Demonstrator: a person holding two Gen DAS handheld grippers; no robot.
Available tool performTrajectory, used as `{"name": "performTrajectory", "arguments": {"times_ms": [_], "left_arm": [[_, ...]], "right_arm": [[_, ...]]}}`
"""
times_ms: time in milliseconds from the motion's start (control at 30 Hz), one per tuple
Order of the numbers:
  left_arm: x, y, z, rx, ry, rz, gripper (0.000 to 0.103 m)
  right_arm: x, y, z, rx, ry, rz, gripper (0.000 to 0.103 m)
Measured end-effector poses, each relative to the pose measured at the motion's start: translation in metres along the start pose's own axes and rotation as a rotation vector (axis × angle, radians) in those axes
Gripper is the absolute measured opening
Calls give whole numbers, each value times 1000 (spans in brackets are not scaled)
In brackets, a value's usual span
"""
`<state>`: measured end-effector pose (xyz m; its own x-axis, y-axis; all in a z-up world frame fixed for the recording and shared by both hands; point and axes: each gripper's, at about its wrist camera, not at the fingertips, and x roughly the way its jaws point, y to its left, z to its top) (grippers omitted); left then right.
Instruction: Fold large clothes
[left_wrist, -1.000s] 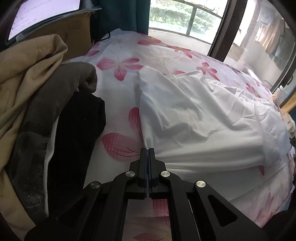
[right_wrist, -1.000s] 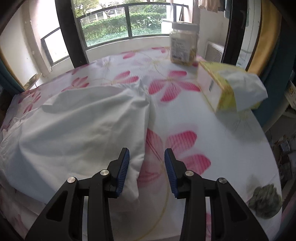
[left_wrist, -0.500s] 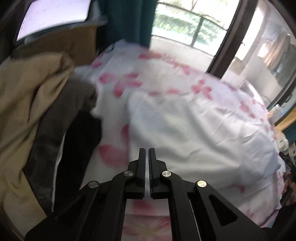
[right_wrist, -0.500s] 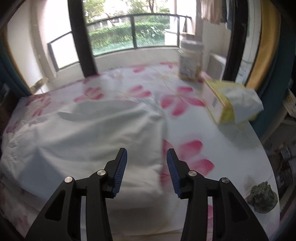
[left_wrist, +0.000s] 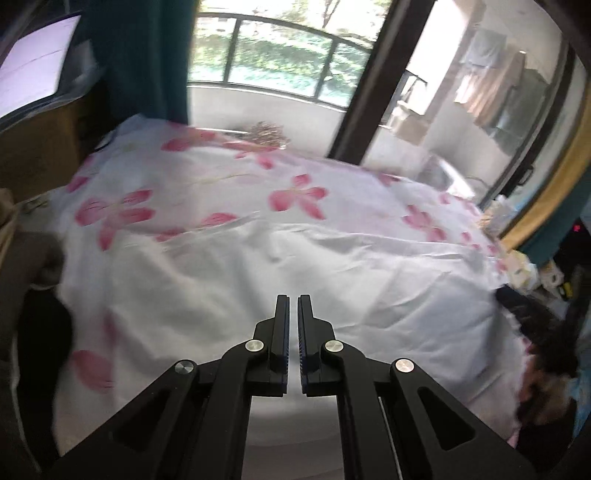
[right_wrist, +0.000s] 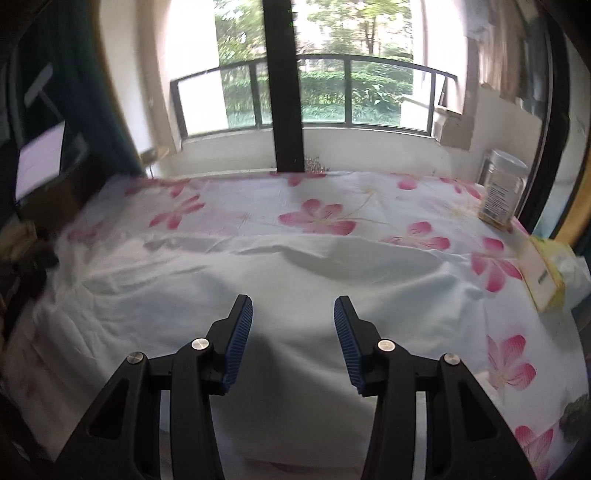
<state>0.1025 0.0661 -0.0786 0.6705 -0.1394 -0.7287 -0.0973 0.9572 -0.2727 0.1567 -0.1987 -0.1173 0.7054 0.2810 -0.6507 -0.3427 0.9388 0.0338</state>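
A large white garment (left_wrist: 295, 273) lies spread and wrinkled across the flowered bed sheet (left_wrist: 295, 195). My left gripper (left_wrist: 293, 300) hovers over its near part, its jaws all but closed with only a thin slit and no cloth between them. In the right wrist view the same white garment (right_wrist: 295, 280) fills the middle of the bed. My right gripper (right_wrist: 293, 308) stands open above its near edge, and nothing is between its blue pads (right_wrist: 240, 332).
A pile of tan and dark clothes (left_wrist: 29, 280) lies at the bed's left edge. A jar (right_wrist: 502, 192) and a yellow tissue box (right_wrist: 546, 280) sit at the right. A small green object (right_wrist: 576, 413) is by the right corner. A window is behind the bed.
The left gripper has let go of the white garment's edge and lifted away. Both views have drawn back and tilted up toward the window. The right jaws stand slightly wider.
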Motion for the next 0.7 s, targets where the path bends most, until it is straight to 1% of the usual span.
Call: {"name": "performTrajectory", "arguments": {"times_ms": [67, 167, 267, 367, 433, 500, 633, 667, 700], "left_arm": [[4, -14, 0, 31, 7, -21, 5], [18, -30, -4, 63, 32, -39, 5], [29, -39, -10, 83, 56, -45, 5], [44, -47, -20, 135, 93, -6, 5], [60, -44, -25, 130, 138, -1, 5], [68, -42, -28, 129, 155, 6, 5], [63, -45, -23, 128, 136, 26, 5], [57, -47, -21, 129, 116, 34, 5], [46, -51, -16, 133, 73, 24, 5]], "right_arm": [[14, 5, -6, -16, 38, -11, 46], [32, 3, -19, -9, 93, -22, 46], [35, -1, -28, 5, 103, -28, 49], [36, -3, -28, 12, 109, -31, 52], [38, -4, -28, 19, 115, -31, 55], [39, -7, -28, 35, 121, -27, 58], [40, -10, -28, 53, 124, -19, 60], [40, -11, -28, 52, 124, -20, 60], [40, -11, -28, 52, 122, -20, 60]]}}
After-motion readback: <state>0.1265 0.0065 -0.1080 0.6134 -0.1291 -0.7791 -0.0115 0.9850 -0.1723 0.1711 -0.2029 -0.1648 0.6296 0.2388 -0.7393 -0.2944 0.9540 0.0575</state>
